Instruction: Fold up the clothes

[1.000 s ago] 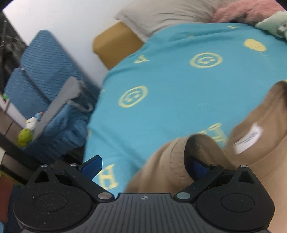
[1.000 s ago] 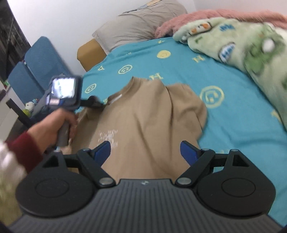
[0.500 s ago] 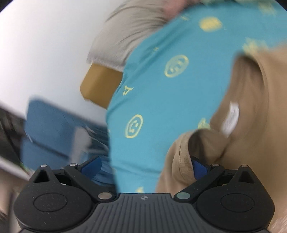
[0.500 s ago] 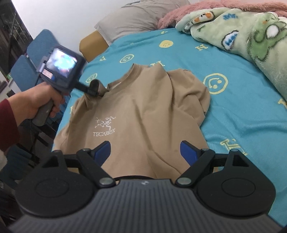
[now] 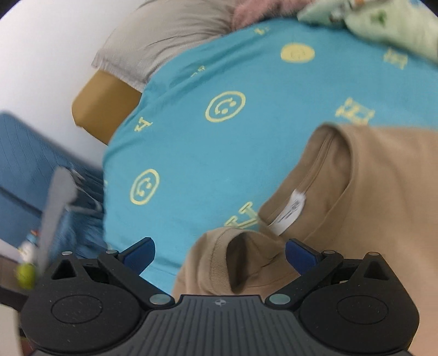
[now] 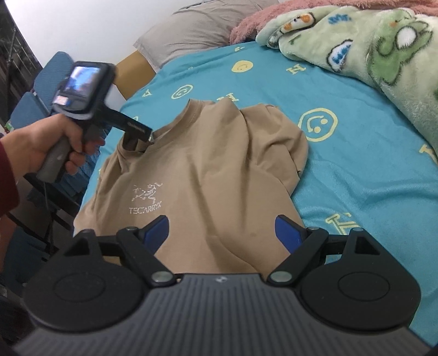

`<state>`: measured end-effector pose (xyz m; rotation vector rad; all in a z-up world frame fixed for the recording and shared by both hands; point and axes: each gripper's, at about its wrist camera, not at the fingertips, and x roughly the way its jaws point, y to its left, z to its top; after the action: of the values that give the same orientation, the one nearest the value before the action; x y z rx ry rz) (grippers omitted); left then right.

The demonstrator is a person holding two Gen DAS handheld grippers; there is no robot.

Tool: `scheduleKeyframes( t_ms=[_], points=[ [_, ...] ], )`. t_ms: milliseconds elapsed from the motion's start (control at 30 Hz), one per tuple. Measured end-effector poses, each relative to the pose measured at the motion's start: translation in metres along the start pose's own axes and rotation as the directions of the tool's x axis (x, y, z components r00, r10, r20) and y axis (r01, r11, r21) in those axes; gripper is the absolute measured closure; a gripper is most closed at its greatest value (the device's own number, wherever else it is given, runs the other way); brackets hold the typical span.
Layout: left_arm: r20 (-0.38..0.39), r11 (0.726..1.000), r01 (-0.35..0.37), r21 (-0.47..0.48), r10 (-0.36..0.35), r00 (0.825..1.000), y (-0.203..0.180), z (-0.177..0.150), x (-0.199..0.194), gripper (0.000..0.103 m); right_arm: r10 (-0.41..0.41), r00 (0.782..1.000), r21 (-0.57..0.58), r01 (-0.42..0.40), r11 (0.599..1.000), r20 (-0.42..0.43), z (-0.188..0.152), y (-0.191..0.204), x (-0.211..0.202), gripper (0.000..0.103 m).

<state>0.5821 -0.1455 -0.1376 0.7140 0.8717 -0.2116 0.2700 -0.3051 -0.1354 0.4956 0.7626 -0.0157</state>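
Plainly, the tan T-shirt (image 6: 208, 175) is lying front-up and mostly spread on the blue bedsheet (image 6: 356, 153), no fold showing, while the left gripper (image 5: 219, 253) and right gripper (image 6: 221, 230) are both hovering wide open, gripping nothing, at collar and hem.

A bed with a turquoise smiley-print sheet (image 6: 356, 169) carried a tan T-shirt (image 6: 208, 175) spread flat, a grey pillow (image 6: 197, 30), a pink blanket (image 6: 246, 26) and a green fleece blanket (image 6: 383, 54)
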Motion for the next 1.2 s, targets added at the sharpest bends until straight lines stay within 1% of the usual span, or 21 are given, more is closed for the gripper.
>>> scheduleKeyframes(
  t_ms=[67,167,267,300,333,400,433,467,567,633,700,800,833,867,900,933,1000,1067,1133,1167,1200],
  points=[
    [0.075,0.997,0.038,-0.067,-0.033,0.997,0.008,-0.008,-0.024,0.002,0.004,1.000,-0.001,-0.004,1.000,0.003,0.002,-0.001,0.001,0.017],
    [0.234,0.975,0.118,-0.187,-0.073,0.969,0.022,-0.040,-0.076,0.002,0.009,1.000,-0.013,-0.009,1.000,0.020,0.006,0.001,0.001,0.017],
    [0.326,0.943,0.159,-0.294,-0.057,0.944,0.031,-0.083,-0.128,0.002,0.004,0.998,-0.045,-0.001,0.999,0.067,0.012,0.008,-0.007,0.017],
    [0.347,0.934,0.161,-0.320,-0.042,0.937,0.033,-0.098,-0.145,0.002,0.000,0.996,-0.063,0.006,0.998,0.088,0.014,0.011,-0.011,0.017],
    [0.359,0.933,0.144,-0.331,-0.016,0.933,0.032,-0.113,-0.159,0.002,-0.009,0.994,-0.084,0.018,0.996,0.112,0.015,0.013,-0.017,0.017],
    [0.354,0.919,0.112,-0.378,0.031,0.935,0.030,-0.142,-0.184,0.002,-0.018,0.989,-0.110,0.035,0.993,0.148,0.014,0.016,-0.031,0.017],
    [0.346,0.906,0.106,-0.411,0.047,0.937,0.029,-0.156,-0.195,0.002,-0.019,0.986,-0.119,0.039,0.992,0.163,0.013,0.017,-0.039,0.017],
    [0.341,0.885,0.118,-0.451,0.049,0.939,0.031,-0.171,-0.205,0.002,-0.020,0.984,-0.128,0.043,0.991,0.178,0.012,0.018,-0.046,0.017],
    [0.327,0.807,0.159,-0.568,0.045,0.944,0.029,-0.219,-0.228,0.002,-0.025,0.976,-0.157,0.060,0.986,0.214,0.003,0.023,-0.076,0.017],
    [0.302,0.742,0.189,-0.644,0.019,0.953,0.036,-0.250,-0.228,0.008,-0.027,0.975,-0.155,0.062,0.986,0.220,-0.004,0.026,-0.099,0.017],
    [0.275,0.647,0.224,-0.729,-0.022,0.961,0.053,-0.275,-0.212,0.015,0.035,0.979,-0.097,-0.016,0.995,0.201,-0.009,0.027,-0.121,0.017],
    [0.243,0.478,0.253,-0.841,-0.084,0.966,0.076,-0.310,-0.184,0.019,0.129,0.975,-0.011,-0.129,0.992,0.182,-0.016,0.029,-0.154,0.017],
    [0.236,0.424,0.259,-0.868,-0.106,0.966,0.081,-0.318,-0.172,0.021,0.151,0.970,-0.016,-0.151,0.988,0.191,-0.015,0.031,-0.156,0.017],
    [0.234,0.380,0.263,-0.886,-0.124,0.964,0.084,-0.324,-0.162,0.027,0.170,0.965,-0.023,-0.169,0.985,0.201,-0.013,0.032,-0.158,0.017],
    [0.231,0.336,0.267,-0.903,-0.141,0.963,0.088,-0.330,-0.151,0.030,0.165,0.962,-0.042,-0.160,0.986,0.216,-0.012,0.033,-0.155,0.017],
    [0.231,0.298,0.269,-0.916,-0.156,0.960,0.091,-0.333,-0.140,0.031,0.148,0.964,-0.049,-0.140,0.989,0.222,-0.011,0.031,-0.147,0.017],
    [0.238,0.251,0.276,-0.928,-0.171,0.956,0.094,-0.334,-0.119,0.032,0.114,0.966,-0.058,-0.103,0.993,0.230,-0.009,0.026,-0.130,0.017],
    [0.246,0.210,0.283,-0.936,-0.186,0.951,0.097,-0.333,-0.098,0.035,0.093,0.980,-0.012,-0.092,0.996,0.174,-0.004,0.015,-0.107,0.017],
    [0.260,0.198,0.298,-0.934,-0.199,0.945,0.097,-0.323,-0.080,0.041,0.091,0.984,0.029,-0.096,0.995,0.151,0.000,0.006,-0.096,0.017],
    [0.275,0.196,0.315,-0.929,-0.206,0.939,0.097,-0.319,-0.072,0.056,0.087,0.985,0.038,-0.093,0.995,0.148,0.001,0.004,-0.092,0.017],
    [0.307,0.207,0.350,-0.914,-0.213,0.928,0.096,-0.314,-0.066,0.071,0.078,0.985,0.026,-0.083,0.996,0.153,0.002,0.005,-0.089,0.017]
  ],
)
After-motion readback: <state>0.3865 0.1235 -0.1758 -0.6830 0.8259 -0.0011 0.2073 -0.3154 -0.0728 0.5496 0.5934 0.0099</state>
